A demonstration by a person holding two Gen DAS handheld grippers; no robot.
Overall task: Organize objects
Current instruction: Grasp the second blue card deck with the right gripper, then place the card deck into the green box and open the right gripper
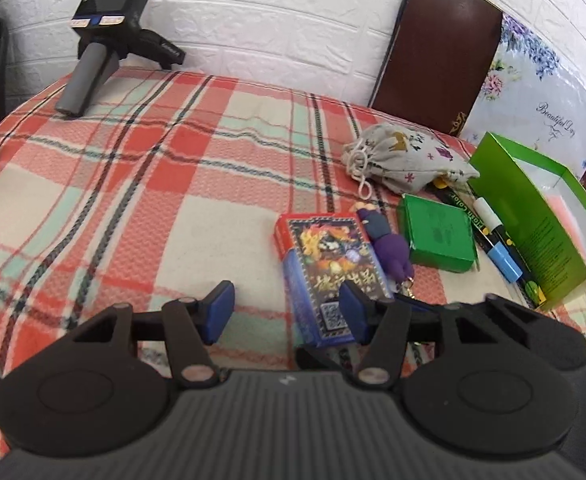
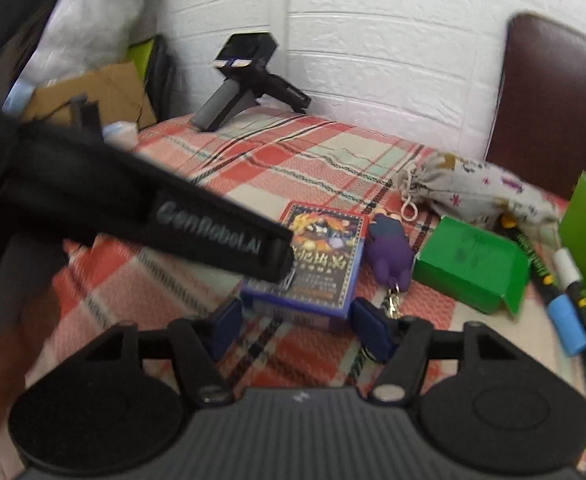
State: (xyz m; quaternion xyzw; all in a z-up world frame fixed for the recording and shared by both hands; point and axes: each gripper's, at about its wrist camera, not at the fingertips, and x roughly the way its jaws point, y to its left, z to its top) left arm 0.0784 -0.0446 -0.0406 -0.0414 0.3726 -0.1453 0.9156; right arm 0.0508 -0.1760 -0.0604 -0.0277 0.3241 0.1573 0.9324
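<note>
A card box [image 1: 325, 272] with a red and blue printed cover lies on the plaid cloth [image 1: 133, 200]. Beside it lie a purple keychain figure [image 1: 389, 246], a small green box [image 1: 439, 236], markers [image 1: 497, 240], a printed drawstring pouch [image 1: 405, 156] and an open green carton [image 1: 533, 216]. My left gripper [image 1: 287, 312] is open and empty, its right finger at the card box's near edge. My right gripper [image 2: 299, 326] is open, just short of the card box [image 2: 317, 256]. The left gripper's black body [image 2: 153, 216] crosses the right wrist view above the box.
A spare black gripper unit [image 1: 101, 36] stands at the far left by the white brick wall. A brown chair back [image 1: 441, 48] and a floral panel [image 1: 533, 92] stand behind the objects. Cardboard and bags [image 2: 93, 92] are piled at the left.
</note>
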